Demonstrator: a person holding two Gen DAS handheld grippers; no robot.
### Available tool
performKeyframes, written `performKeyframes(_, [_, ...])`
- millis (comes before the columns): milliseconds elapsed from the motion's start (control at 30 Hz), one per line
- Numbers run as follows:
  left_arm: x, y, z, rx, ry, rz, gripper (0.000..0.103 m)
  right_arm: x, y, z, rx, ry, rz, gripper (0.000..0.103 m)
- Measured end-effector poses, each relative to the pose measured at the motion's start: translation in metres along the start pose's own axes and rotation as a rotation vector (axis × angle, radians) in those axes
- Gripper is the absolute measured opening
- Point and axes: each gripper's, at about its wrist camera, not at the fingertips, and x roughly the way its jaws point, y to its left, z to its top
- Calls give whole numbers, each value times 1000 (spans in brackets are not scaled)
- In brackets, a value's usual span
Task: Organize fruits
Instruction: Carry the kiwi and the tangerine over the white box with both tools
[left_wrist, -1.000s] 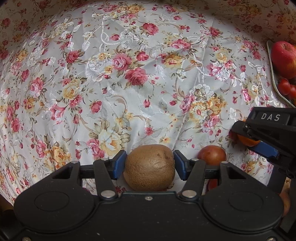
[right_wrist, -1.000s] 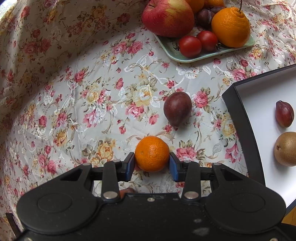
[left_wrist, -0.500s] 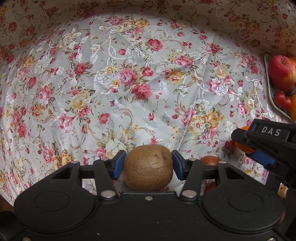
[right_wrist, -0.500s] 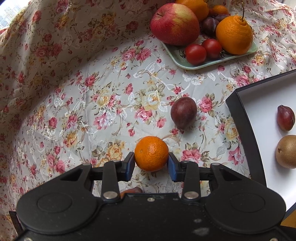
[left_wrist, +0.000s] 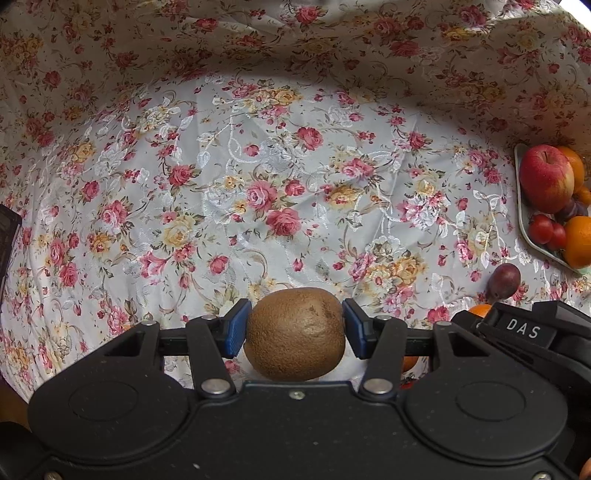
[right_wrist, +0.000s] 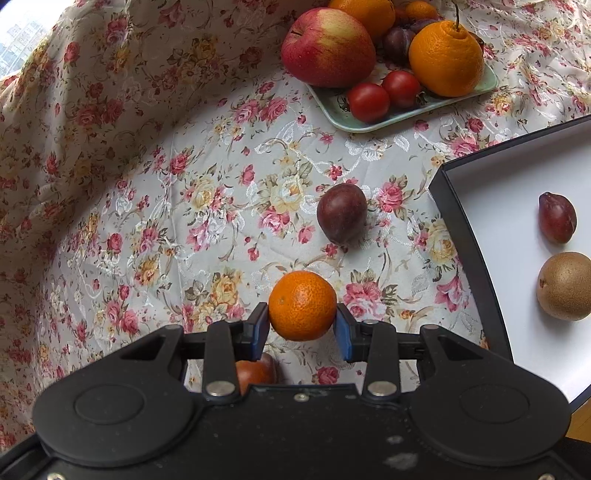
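Note:
A brown kiwi (left_wrist: 295, 334) is clamped between the blue pads of my left gripper (left_wrist: 293, 328), lifted above the flowered cloth. In the right wrist view my right gripper (right_wrist: 302, 325) is shut on a small orange mandarin (right_wrist: 302, 310), also raised off the cloth. A dark plum (right_wrist: 341, 213) lies on the cloth beyond the mandarin. To the right, a black-rimmed box (right_wrist: 465, 236) with a white floor holds another plum (right_wrist: 557, 217) and a second kiwi (right_wrist: 565, 286). The right gripper's body shows at the lower right of the left wrist view.
A pale green plate (right_wrist: 343, 114) at the back carries an apple (right_wrist: 327, 46), two tomatoes (right_wrist: 384, 94), oranges and plums. A reddish fruit (right_wrist: 255, 371) lies under the right gripper. The flowered cloth (left_wrist: 258, 184) rises in folds at the back and left.
Both grippers have risen from the cloth with their fruit. The left gripper's pads have closed in on the kiwi, and more of the plate and plum now show in its view.

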Motion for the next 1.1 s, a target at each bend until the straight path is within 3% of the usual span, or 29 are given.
performKeyframes(600, [-13,-30,-33,47,-4,-26,59,-37,-31,-29,-19,-15,20,39])
performKeyframes(1100, [-26,-92,-62,170,-23,-76,59,-73,-100,-21,90,-97,-3,39])
